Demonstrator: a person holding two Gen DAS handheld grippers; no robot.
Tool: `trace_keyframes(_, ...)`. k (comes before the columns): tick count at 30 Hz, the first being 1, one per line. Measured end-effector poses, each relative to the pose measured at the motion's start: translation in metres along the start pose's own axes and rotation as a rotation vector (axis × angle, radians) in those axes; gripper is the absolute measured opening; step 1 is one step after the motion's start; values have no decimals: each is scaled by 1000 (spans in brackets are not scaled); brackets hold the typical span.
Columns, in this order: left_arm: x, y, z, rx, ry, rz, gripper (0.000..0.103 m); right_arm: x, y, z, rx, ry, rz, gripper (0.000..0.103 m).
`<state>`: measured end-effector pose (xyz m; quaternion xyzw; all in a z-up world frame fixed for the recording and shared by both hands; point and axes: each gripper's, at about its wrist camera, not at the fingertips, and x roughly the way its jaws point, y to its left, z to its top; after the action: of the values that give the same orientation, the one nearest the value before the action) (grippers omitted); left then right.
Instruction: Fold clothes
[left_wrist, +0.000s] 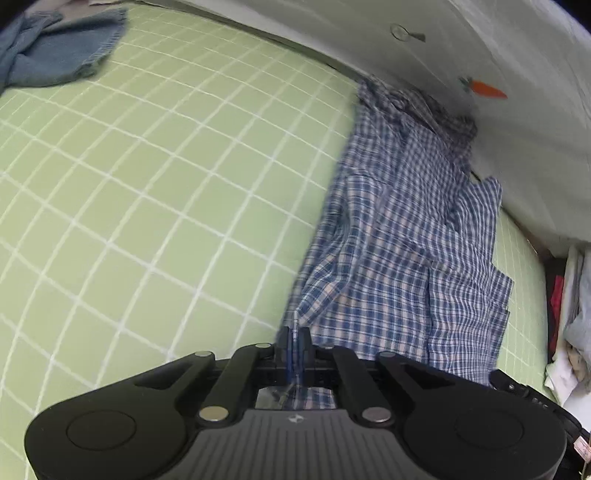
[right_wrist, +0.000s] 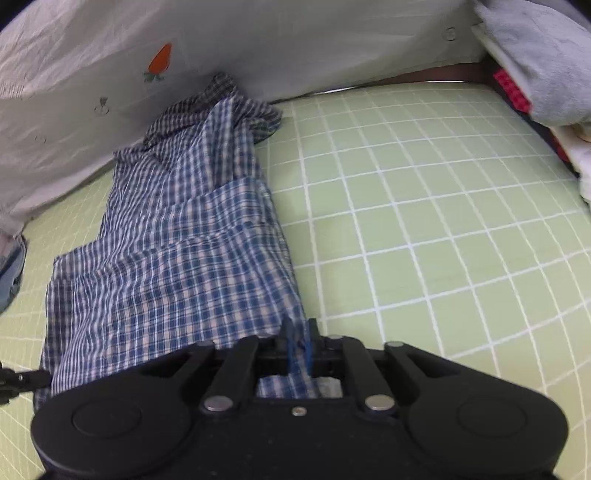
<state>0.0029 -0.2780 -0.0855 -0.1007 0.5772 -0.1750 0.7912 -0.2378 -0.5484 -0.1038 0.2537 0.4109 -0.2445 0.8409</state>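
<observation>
On gridded green sheet (left_wrist: 147, 184), both claws pinch crumpled plaid shirt (left_wrist: 399, 229)

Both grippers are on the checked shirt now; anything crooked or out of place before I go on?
Yes: the checked shirt lies bunched, its far end crumpled against the white carrot-print fabric. A blue knit garment lies loose in the far corner.

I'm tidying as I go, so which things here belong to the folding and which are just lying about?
In use:
checked shirt
left gripper, shut on it
right gripper, shut on it

Lying about:
blue jumper
grey blanket
white carrot-print cloth
green sheet
</observation>
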Motion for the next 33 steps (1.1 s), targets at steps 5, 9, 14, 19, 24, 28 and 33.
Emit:
trace_keyframes(5,-14,11,-5,-67,-14,13,55,-17,-13,-12,132,-1,11,73)
trace_keyframes(9,-10,19,-10,-118,41,-52,67,-15,-27,-24,287,72,81,78)
trace_keyframes(14,4,19,-13,-153,93,-106,67,-3,-30,-30,334,123,88,80)
trace_keyframes(19,18,18,-17,-188,146,-160,28,3,-26,-27,306,139,134,57)
trace_keyframes(24,20,16,-23,-194,161,-204,7,-1,-25,-30,230,138,190,7)
trace_keyframes(28,-12,18,-43,-156,113,-215,6,-34,-29,-43,203,95,245,6)
trace_keyframes(33,-36,30,-88,-165,148,-205,6,-67,-40,-80,224,115,244,6)
